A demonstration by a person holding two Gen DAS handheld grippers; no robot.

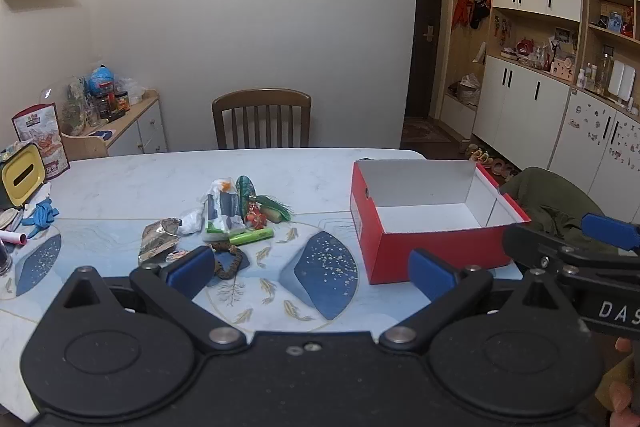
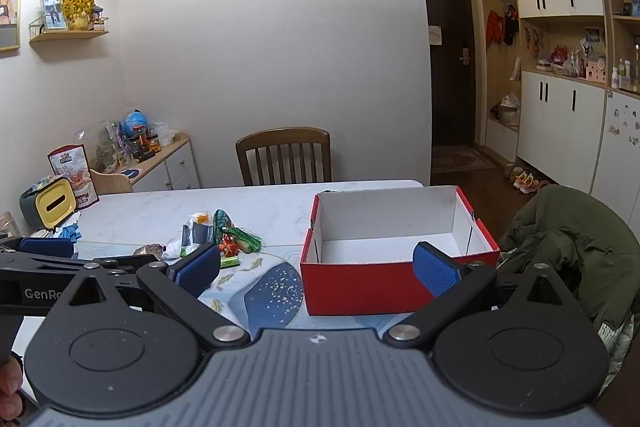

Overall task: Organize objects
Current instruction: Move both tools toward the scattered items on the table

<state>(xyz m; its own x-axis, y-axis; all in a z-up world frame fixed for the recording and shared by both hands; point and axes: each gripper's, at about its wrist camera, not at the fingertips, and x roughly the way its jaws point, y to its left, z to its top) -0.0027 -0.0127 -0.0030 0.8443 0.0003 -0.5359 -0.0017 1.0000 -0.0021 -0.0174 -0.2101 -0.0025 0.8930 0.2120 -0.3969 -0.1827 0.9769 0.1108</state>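
A red shoe box [image 1: 432, 247] with a white, bare inside stands open at the table's right; the right wrist view shows the red shoe box [image 2: 360, 287] too. Left of it lies a heap of small things: a green and white packet [image 1: 220, 215], a green tube [image 1: 251, 237], a red trinket [image 1: 256, 217], a green tassel [image 1: 276, 207], a crumpled foil wrapper [image 1: 160, 237] and a brown bead bracelet [image 1: 230, 261]. My left gripper [image 1: 312, 273] is open just short of the heap. My right gripper [image 2: 316, 269] is open in front of the box.
A wooden chair [image 1: 262, 121] stands behind the table [image 1: 120, 183]. A yellow tissue box [image 1: 22, 177], a snack bag [image 1: 40, 139] and a blue glove [image 1: 40, 213] sit at the left edge. A dark green jacket [image 2: 576, 247] hangs on a chair at the right.
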